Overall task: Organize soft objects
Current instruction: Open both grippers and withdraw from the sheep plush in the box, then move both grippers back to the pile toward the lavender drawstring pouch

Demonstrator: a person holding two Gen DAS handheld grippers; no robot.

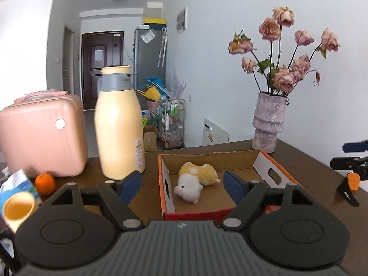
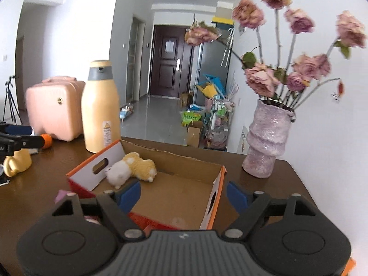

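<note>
A fluffy plush toy [image 1: 195, 181] — white head, yellow fleece body — lies on its side inside a shallow corrugated cardboard box [image 1: 271, 161] with orange-edged walls and oval hand slots, at the centre of the left wrist frame. The left gripper [image 1: 181, 184] hangs in front of it with its jaws wide apart and nothing between the blue pads; the right gripper [image 2: 184, 195] is likewise spread and empty over the box floor. The dark brown wooden tabletop [image 1: 310, 172] carries a smooth cream flask [image 1: 118, 124], a ribbed pink hard-shell case [image 1: 41, 133], an orange [image 1: 44, 183] and a rough, lumpy lilac vase [image 1: 268, 124] of dried roses at right. Behind, white walls and a grey-tiled hallway lead to a dark panelled door [image 2: 170, 61].
</note>
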